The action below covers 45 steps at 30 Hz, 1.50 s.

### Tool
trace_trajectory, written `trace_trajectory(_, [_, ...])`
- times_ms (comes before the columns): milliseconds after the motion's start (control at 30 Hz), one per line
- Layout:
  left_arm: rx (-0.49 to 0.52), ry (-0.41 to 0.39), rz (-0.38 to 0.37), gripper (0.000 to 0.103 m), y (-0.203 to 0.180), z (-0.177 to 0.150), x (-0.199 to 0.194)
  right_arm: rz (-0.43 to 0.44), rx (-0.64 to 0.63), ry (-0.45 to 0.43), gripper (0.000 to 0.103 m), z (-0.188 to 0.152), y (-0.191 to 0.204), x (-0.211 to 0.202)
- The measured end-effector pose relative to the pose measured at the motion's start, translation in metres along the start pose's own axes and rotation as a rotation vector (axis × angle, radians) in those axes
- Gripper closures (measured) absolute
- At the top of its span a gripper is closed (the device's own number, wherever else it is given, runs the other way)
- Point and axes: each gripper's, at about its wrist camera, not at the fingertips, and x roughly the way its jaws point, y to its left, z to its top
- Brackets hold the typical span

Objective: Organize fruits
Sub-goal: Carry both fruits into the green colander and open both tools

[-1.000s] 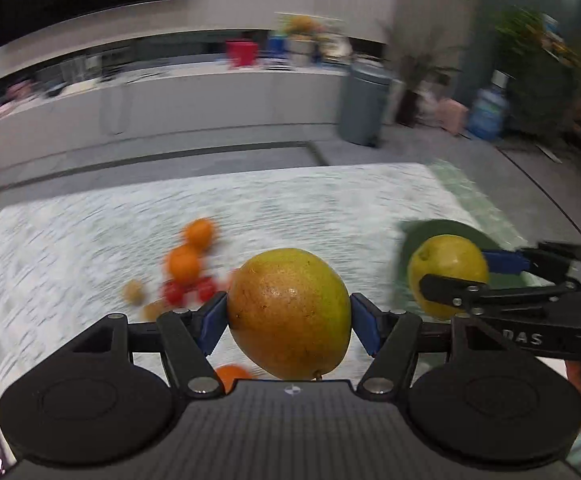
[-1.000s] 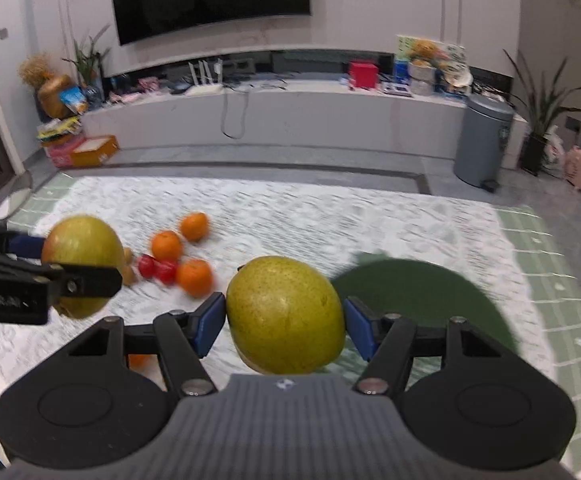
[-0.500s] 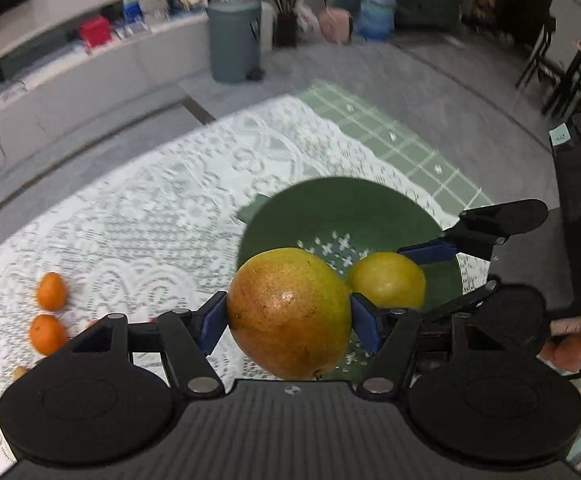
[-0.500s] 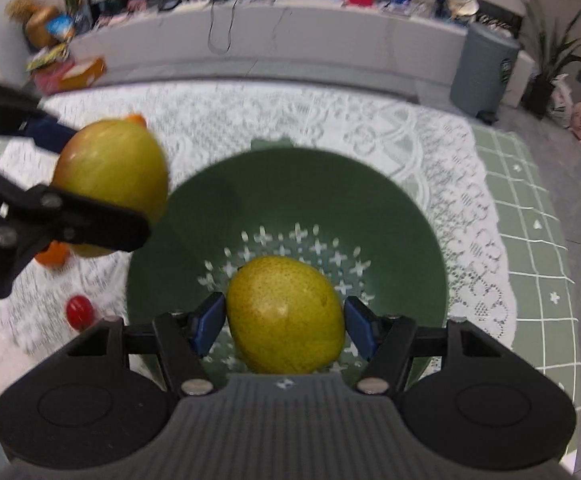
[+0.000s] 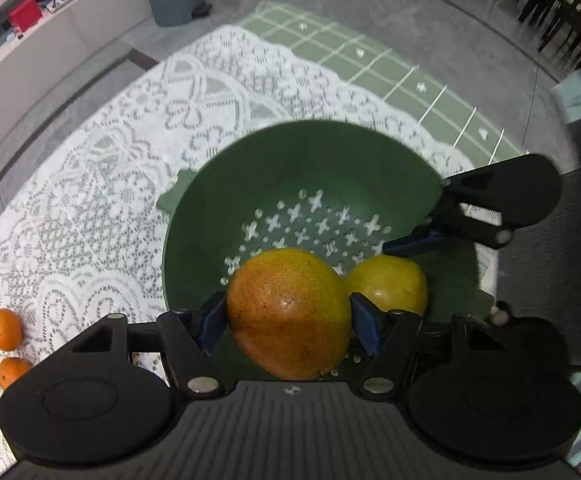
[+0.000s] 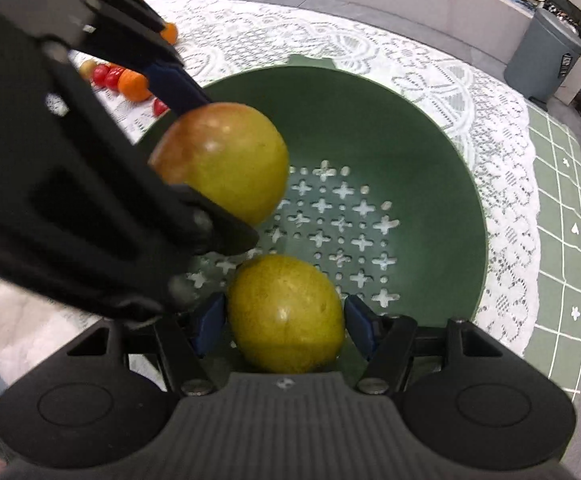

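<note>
An orange-yellow round mango (image 5: 290, 312) is pinched by the left gripper (image 5: 288, 320), a yellow-green round mango (image 6: 286, 314) by the right gripper (image 6: 284, 320); both are held over the perforated green plastic colander (image 6: 442, 184) on white lace cloth (image 5: 90, 184)

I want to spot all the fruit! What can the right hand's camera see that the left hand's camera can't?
Only the right wrist view shows the small red fruits beside an orange.

Only the left wrist view shows two oranges at the edge of the lace cloth.

Both show the green colander, the reddish mango in the left gripper, and the yellow-green mango in the right gripper.
</note>
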Motion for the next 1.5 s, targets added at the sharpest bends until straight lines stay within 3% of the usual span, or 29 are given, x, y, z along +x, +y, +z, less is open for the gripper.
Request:
trace_trajectory(300, [0.092, 0.111, 0.01, 0.028, -0.011, -0.007, 0.009, 0.074, -0.02, 0.062, 0.041, -0.006, 0.007, -0.017])
trace_trajectory(933, [0.103, 0.24, 0.069, 0.027, -0.028, 0.005, 0.046, 0.043, -0.015, 0.052, 0.039, -0.015, -0.017, -0.013])
trace_trajectory(1033, [0.137, 0.235, 0.092, 0.023, -0.032, 0.004, 0.047, 0.044, 0.001, 0.041, 0.036, -0.02, -0.02, -0.013])
trace_trajectory(1300, [0.105, 0.18, 0.062, 0.02, -0.027, 0.007, 0.018, 0.025, 0.021, 0.015, 0.034, -0.023, -0.017, -0.023])
trace_trajectory(1500, [0.095, 0.05, 0.04, 0.02, -0.03, -0.001, -0.03, 0.005, 0.08, -0.086, 0.03, -0.024, -0.013, -0.047])
